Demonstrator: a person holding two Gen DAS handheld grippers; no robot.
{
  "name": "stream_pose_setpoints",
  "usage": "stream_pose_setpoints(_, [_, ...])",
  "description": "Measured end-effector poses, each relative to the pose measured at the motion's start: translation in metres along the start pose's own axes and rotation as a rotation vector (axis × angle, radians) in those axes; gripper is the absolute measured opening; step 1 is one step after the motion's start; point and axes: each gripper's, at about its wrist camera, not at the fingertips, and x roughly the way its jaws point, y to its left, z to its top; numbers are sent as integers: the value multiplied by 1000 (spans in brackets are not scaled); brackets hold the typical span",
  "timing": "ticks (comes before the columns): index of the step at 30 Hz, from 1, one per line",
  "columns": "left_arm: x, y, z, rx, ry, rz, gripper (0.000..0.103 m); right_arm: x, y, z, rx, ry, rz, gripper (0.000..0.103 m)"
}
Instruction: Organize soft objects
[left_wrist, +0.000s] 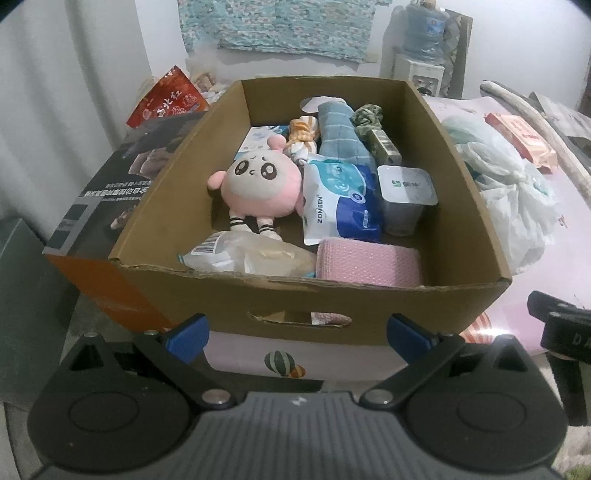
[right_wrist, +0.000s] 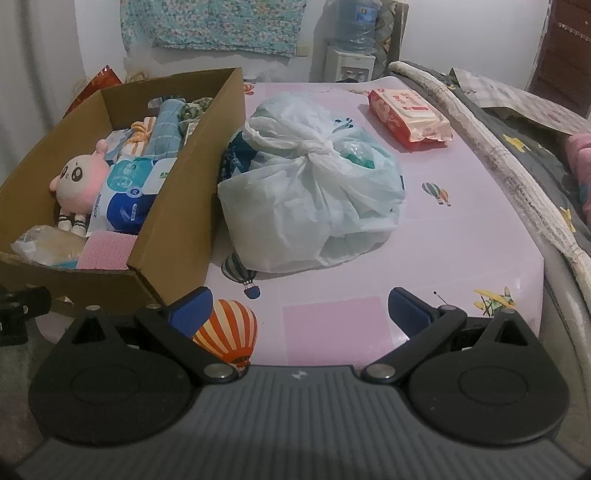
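**Both grippers empty, box nearly full, two items left on the table**

I hold the left gripper low in front of the cardboard box, jaws spread wide with nothing between them. It sits squared to the box's near wall, which I judge lets me check the contents before adding more. Inside, the pink plush toy lies on its back against the left side, the blue-and-white tissue pack beside it, and the pink roll is wedged in the near corner; things are packed close to save room.

My right gripper is likewise spread and empty, hovering over the pink tablecloth. Ahead of it the knotted white plastic bag rests just beside the box, and the red wipes pack lies farther back, well apart. I judge these remain to be boxed.
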Motion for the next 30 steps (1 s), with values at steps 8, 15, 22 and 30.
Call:
stream_pose_setpoints(8, [-1,0,-1,1,-2,8,103,-1,5,-2,-20,11,5,102])
stream_pose_setpoints(15, [-2,3,-1,-3,-5,15,103,-4,8,-2,-32,6,5,102])
stream_pose_setpoints(22, [-1,2,0,-1,-8,15,103,-5,12,1,-44,-1,1,102])
stream_pose_setpoints(30, [-1,0,2,4,-17,10,103,-7,16,2,-63,-11,-7,102])
